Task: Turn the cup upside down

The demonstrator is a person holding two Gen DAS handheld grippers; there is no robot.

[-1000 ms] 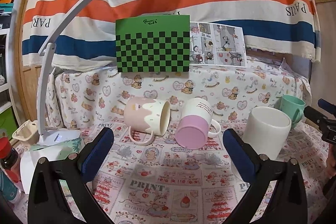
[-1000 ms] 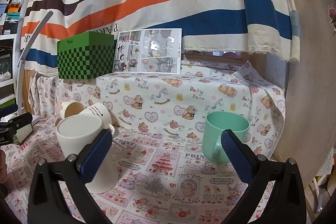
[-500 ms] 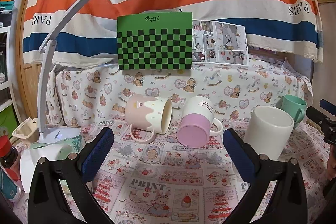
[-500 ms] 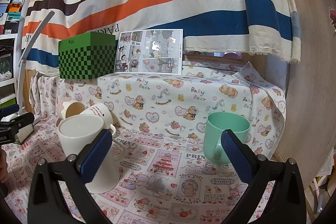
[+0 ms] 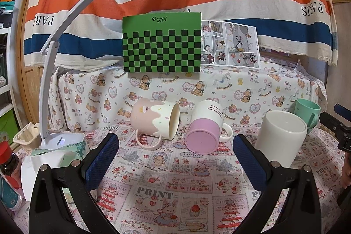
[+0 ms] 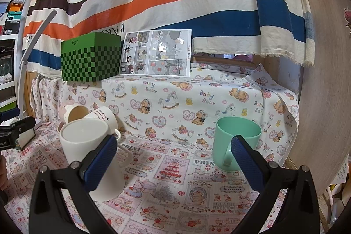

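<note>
Several cups are on the printed cloth. A pink-and-cream mug (image 5: 154,122) lies on its side, mouth to the right. A white mug with a pink base (image 5: 205,131) lies beside it, base toward me. A plain white mug (image 5: 280,137) stands to their right; it also shows in the right wrist view (image 6: 92,152), its flat top looking closed, with its handle behind my finger. A mint green cup (image 6: 235,142) stands upright, mouth up, handle toward me. My left gripper (image 5: 175,159) is open and empty in front of the lying mugs. My right gripper (image 6: 173,163) is open and empty between the white mug and the green cup.
A green checkered box (image 5: 162,43) and a comic sheet (image 6: 155,52) stand on the raised ledge behind. A white desk lamp (image 5: 50,71), a tissue box (image 5: 57,152) and a red-capped bottle (image 5: 6,159) are at the left. A wooden panel (image 6: 324,80) bounds the right.
The left gripper's view has shifted slightly, so the scene sits a little lower and rightward in its frame. The right view shifted only slightly. No cup has moved.
</note>
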